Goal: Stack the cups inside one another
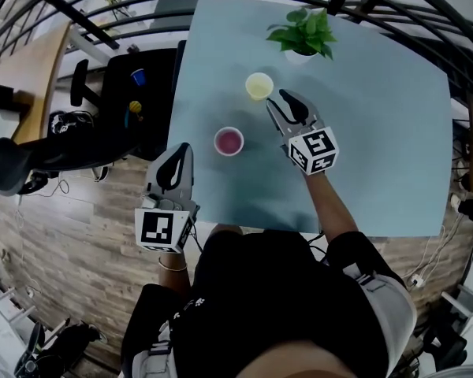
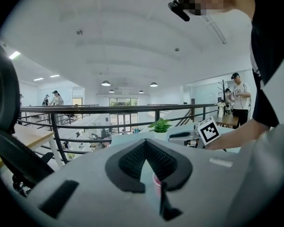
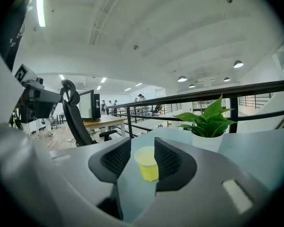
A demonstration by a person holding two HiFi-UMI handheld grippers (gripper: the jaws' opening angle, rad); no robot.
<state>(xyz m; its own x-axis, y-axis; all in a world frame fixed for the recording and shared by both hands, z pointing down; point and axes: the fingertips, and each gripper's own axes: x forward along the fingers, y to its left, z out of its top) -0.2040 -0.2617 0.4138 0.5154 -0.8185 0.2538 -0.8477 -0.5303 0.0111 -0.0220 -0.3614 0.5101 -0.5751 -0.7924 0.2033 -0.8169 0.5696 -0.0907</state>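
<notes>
Facing the yellow cup (image 1: 259,86), the right gripper (image 1: 277,99) has its fingers (image 3: 168,162) narrowly apart, while the left gripper (image 1: 181,147), fingers closed, sits near the pink cup (image 1: 229,141).

Open tabletop (image 1: 378,148) (plant (image 1: 303,31) just behind yellow cup (image 1: 259,86))

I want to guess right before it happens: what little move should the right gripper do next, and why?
Probably slide the right gripper forward a little until its jaws stand either side of the yellow cup. The jaws are apart and touch nothing, the cup stands upright just ahead in line with their gap, and the pink cup stands apart.
</notes>
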